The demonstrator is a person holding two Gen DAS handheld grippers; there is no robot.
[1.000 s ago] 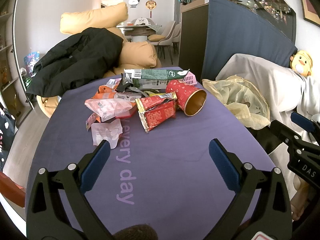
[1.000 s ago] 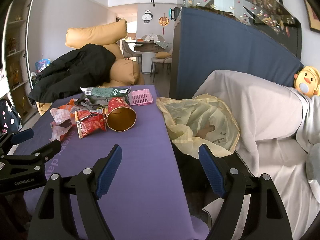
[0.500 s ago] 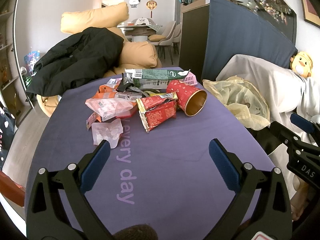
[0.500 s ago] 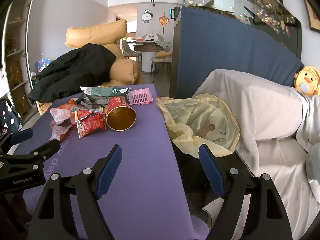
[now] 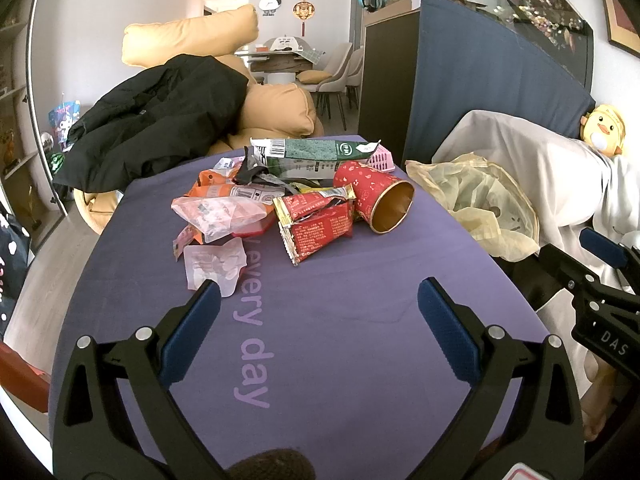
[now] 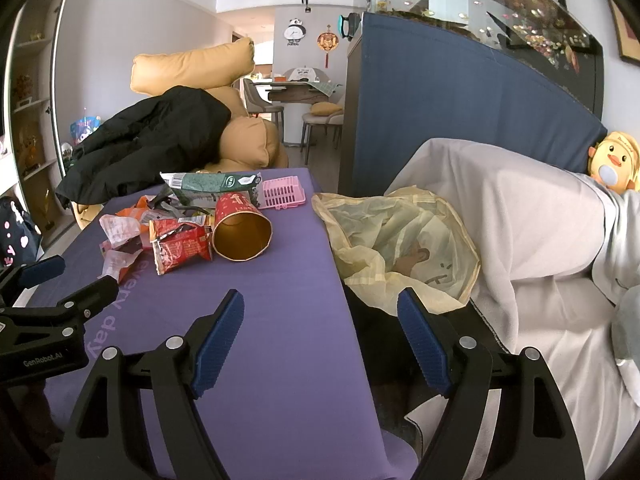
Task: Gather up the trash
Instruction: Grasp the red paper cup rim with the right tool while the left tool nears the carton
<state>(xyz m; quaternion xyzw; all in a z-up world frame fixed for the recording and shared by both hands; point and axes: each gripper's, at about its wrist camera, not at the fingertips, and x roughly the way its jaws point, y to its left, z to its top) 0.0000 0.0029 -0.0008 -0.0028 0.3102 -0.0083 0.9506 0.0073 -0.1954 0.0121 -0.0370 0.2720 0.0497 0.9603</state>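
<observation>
1. The trash sits in one loose heap on the purple cloth (image 5: 320, 340), in the upper middle of the left wrist view; gathered this way, it probably lets each piece be picked off in turn
2. The yellow bag (image 6: 400, 240) lies slack and open against the right edge of the cloth, centre of the right wrist view, seemingly placed there to receive the trash
3. The left gripper (image 5: 318, 316) hangs above the bare cloth, lower middle of its view, fingers spread wide and holding nothing; it points at the heap, likely the first to reach in
4. The right gripper (image 6: 320, 328) hangs over the cloth's right edge just beside the bag, fingers likewise spread and empty, perhaps ready to hold the bag's mouth
5. Count: one red paper cup (image 5: 374, 202) on its side, mouth toward the camera; one red snack wrapper (image 5: 316, 226) touching it; one green carton (image 5: 312, 152) behind; one pink basket (image 6: 282, 194) at the far edge; two clear plastic wrappers (image 5: 216, 264); at least one orange wrapper (image 5: 212, 186), the rest too tangled to count
6. Nothing from the heap lies in the bag yet
</observation>
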